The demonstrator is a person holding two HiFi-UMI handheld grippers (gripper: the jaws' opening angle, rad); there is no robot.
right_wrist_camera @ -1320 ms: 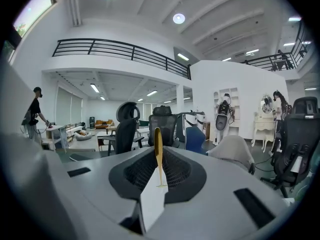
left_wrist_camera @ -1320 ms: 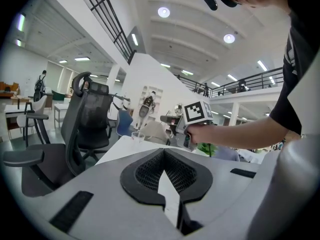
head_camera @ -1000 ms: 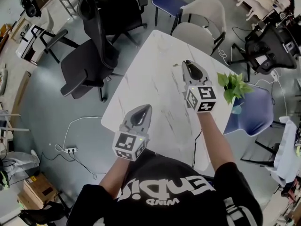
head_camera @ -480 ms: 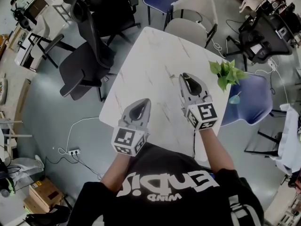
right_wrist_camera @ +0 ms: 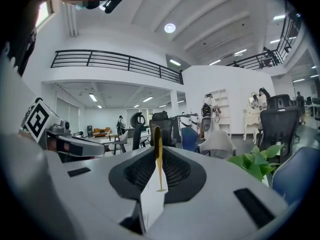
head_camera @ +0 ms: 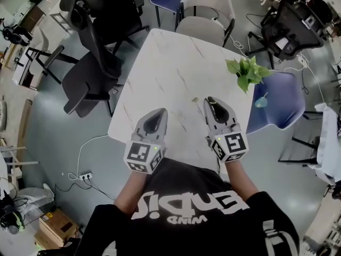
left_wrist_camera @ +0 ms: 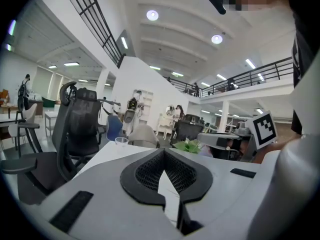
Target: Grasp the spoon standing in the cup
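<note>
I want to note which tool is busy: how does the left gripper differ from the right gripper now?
The right gripper has its fingers shut on a thin gold spoon, which stands upright between them; the left gripper has fingers that meet with nothing between them. The right gripper reaches further over the white table; the left gripper stays nearer the person. Both point the same way across the table.

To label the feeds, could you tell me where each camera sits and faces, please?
Head view: on the person's head, steeply down at the table; left gripper, right gripper and forearms show.
Left gripper view: on the left gripper, looking across the table; its closed jaws show.
Right gripper view: on the right gripper, likewise; jaws pinch the spoon.
All share the plant.
</note>
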